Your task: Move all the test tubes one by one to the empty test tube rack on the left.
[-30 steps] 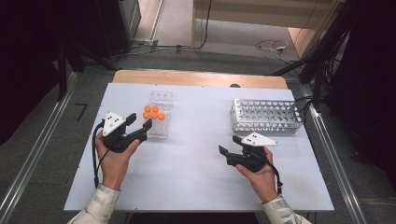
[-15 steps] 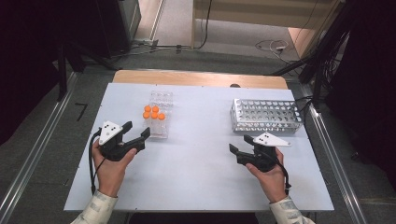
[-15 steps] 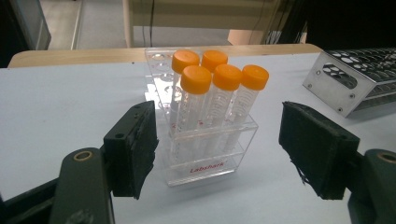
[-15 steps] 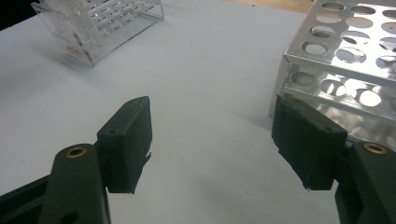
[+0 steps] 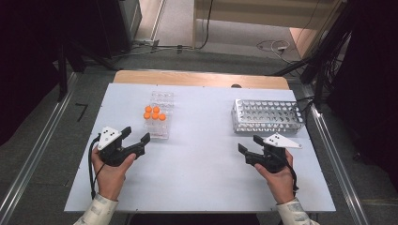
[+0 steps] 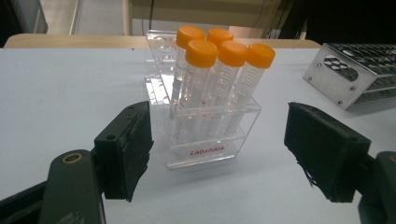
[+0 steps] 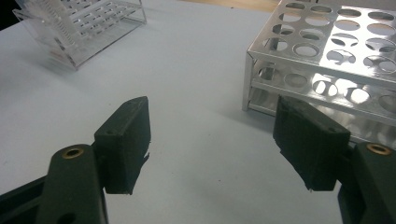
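The high view looks forward and down from above the near edge of the pale grey table (image 5: 202, 154), taking in its whole top. The left gripper view sits low, close to the clear plastic rack of orange-capped tubes (image 6: 205, 135) at frame centre. The right gripper view, equally low, faces the perforated metal rack (image 7: 327, 60), upper right; both racks appear in all three views

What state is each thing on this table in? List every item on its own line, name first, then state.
Left hand-held gripper: open, nothing between its jaws, which have just been opening.
Right hand-held gripper: open, empty.
Clear rack: upright on the table, holding five tubes.
Tubes: upright, orange caps on.
Metal rack: standing on the table, holes in view empty.
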{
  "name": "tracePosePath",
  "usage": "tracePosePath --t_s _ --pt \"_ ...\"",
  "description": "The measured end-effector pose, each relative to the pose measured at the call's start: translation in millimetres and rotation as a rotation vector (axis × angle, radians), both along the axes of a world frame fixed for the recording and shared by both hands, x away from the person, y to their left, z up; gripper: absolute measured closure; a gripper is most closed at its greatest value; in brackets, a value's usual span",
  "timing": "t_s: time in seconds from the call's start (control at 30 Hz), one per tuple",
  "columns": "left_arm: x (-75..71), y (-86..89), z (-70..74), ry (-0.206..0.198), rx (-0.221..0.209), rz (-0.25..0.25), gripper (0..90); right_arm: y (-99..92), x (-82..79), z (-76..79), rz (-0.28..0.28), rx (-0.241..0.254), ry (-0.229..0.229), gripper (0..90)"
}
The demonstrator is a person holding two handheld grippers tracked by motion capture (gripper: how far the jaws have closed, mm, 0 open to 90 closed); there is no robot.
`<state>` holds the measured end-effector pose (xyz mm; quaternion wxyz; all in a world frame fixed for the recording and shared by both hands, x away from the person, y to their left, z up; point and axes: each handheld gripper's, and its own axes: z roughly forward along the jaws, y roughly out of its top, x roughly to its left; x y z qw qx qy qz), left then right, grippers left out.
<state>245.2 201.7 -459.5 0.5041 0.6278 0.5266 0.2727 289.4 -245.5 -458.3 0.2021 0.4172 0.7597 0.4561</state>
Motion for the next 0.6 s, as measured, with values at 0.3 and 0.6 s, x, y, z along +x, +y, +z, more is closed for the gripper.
tracePosePath --t_s 0.3,0.6 --pt "-4.8 -0.9 -4.1 0.012 0.006 -0.001 22.2 -7.4 -1.3 -0.6 -0.014 0.002 0.004 25.7" --pt "-8.0 2.6 -8.3 0.018 0.009 0.008 21.8 -14.0 -3.4 -0.9 -0.026 0.001 0.002 25.4"
